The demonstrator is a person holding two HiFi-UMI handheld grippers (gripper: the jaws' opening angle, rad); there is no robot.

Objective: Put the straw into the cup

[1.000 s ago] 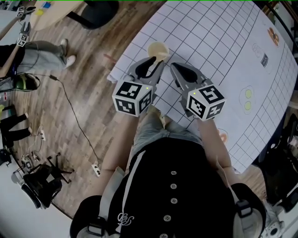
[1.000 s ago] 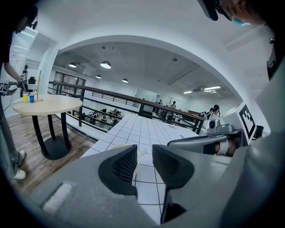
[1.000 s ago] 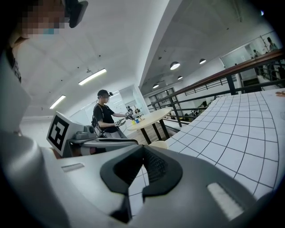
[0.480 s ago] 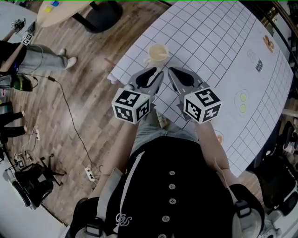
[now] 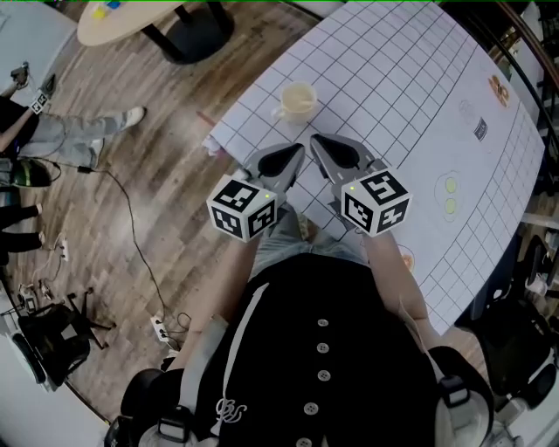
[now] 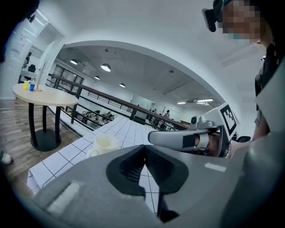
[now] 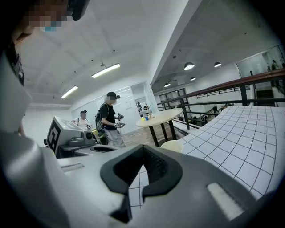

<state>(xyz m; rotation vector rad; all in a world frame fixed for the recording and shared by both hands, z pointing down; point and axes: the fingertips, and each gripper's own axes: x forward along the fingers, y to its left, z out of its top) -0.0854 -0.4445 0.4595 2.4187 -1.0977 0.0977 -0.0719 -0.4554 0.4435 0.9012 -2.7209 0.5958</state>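
A cream cup (image 5: pixel 298 100) with a handle stands near the left corner of the white gridded table sheet (image 5: pixel 393 79). It also shows as the cup (image 6: pixel 103 143) in the left gripper view and the cup (image 7: pixel 171 145) in the right gripper view. My left gripper (image 5: pixel 300 150) and right gripper (image 5: pixel 313 140) hover side by side a short way in front of it, tips pointing at it. Both are shut with nothing between the jaws, as seen at the left gripper (image 6: pixel 144 148) and the right gripper (image 7: pixel 142 147). A thin pinkish stick (image 5: pixel 203 115) lies off the sheet's left corner, too small to identify.
Wooden floor lies left of the table, with a cable (image 5: pixel 131 209), dark gear (image 5: pixel 52 340) and a seated person's legs (image 5: pixel 61 131). A round table (image 5: pixel 131 22) stands at the far left. Printed marks (image 5: pixel 450 194) sit at the sheet's right. Two people (image 7: pixel 109 118) stand in the background.
Both grippers have drawn back from the cup toward the person's body. The left gripper's jaws have come together.
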